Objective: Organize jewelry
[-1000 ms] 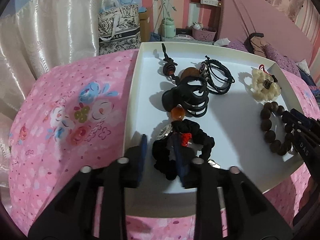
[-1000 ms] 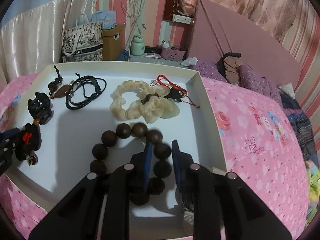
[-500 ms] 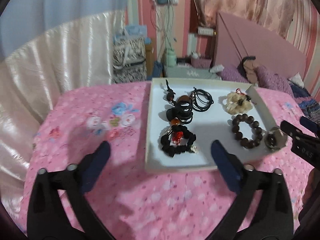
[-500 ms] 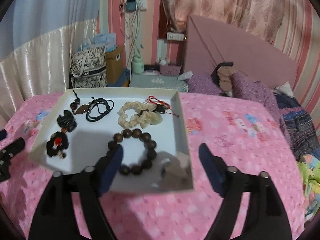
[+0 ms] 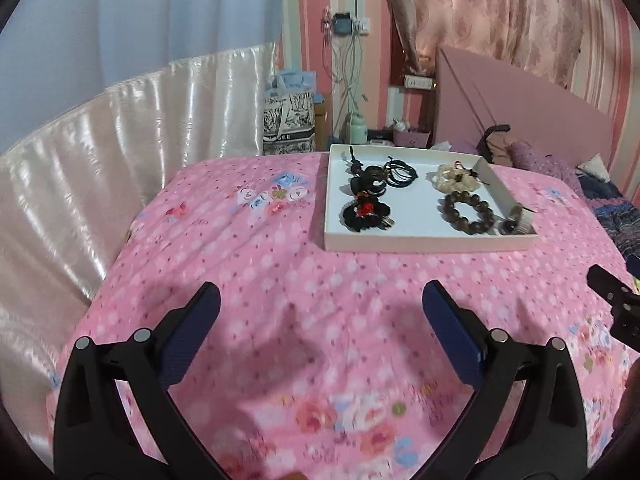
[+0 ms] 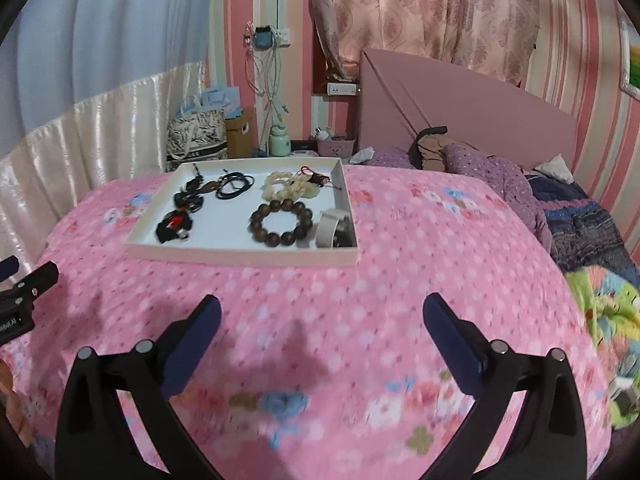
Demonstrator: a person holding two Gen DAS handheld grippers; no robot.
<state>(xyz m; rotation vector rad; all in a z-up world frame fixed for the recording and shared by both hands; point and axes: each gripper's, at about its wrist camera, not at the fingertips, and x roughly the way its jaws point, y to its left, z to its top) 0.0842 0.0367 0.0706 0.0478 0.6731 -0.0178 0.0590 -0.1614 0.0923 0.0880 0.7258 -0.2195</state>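
Note:
A white tray (image 5: 424,245) (image 6: 240,256) lies on the pink floral bedspread. In it are a black beaded bracelet with a red charm (image 5: 366,214) (image 6: 175,227), a dark wooden bead bracelet (image 5: 468,212) (image 6: 281,222), a cream bracelet (image 5: 456,176), black cords (image 5: 402,170), a black hair claw (image 5: 370,184) and a watch (image 6: 334,228) in the near right corner. My left gripper (image 5: 320,293) hangs open over bare bedspread, well short of the tray. My right gripper (image 6: 320,306) is likewise back from the tray, its jaws opening wide with nothing between them.
A shiny cream curtain (image 5: 100,152) runs along the bed's left side. The pink headboard (image 6: 460,108), purple pillows (image 6: 492,176) and a green patterned blanket (image 6: 608,296) lie to the right. A patterned tote bag (image 5: 289,124) and small items stand behind the tray.
Both grippers went from nearly shut over the bracelets to wide open. Both pulled back and up from the tray, which now looks small and far. The bracelets stay in the tray.

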